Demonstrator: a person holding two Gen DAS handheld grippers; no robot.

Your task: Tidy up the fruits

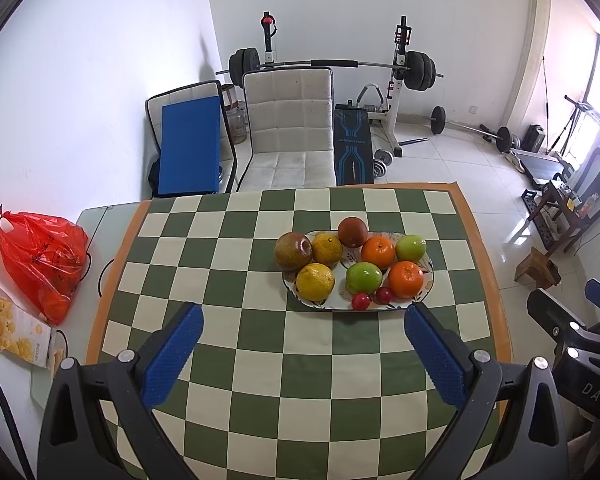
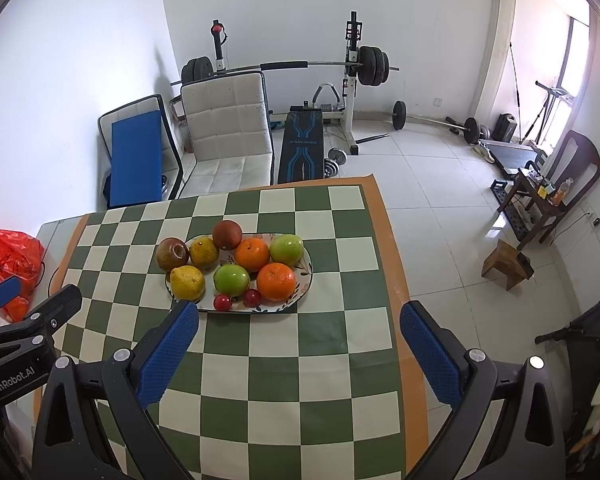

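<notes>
One table is covered by a green-and-cream checked cloth with an orange border. One oval patterned plate is set toward the far middle of it, and all the fruit is gathered on it. Ten pieces are counted: two glossy oranges, two smooth green apples, two dull yellow citrus fruits, two brownish-red round fruits, and two small red cherry-like balls at the plate's near edge. The pieces are packed touching one another.

The left gripper is held above the near cloth, short of the plate; its blue ribbed fingers are spread wide with nothing between them. The right gripper is likewise spread wide and empty, its left finger tip overlapping the plate's near rim in view; contact cannot be told.

One red plastic bag, crinkled, is seen at the table's left edge.
</notes>
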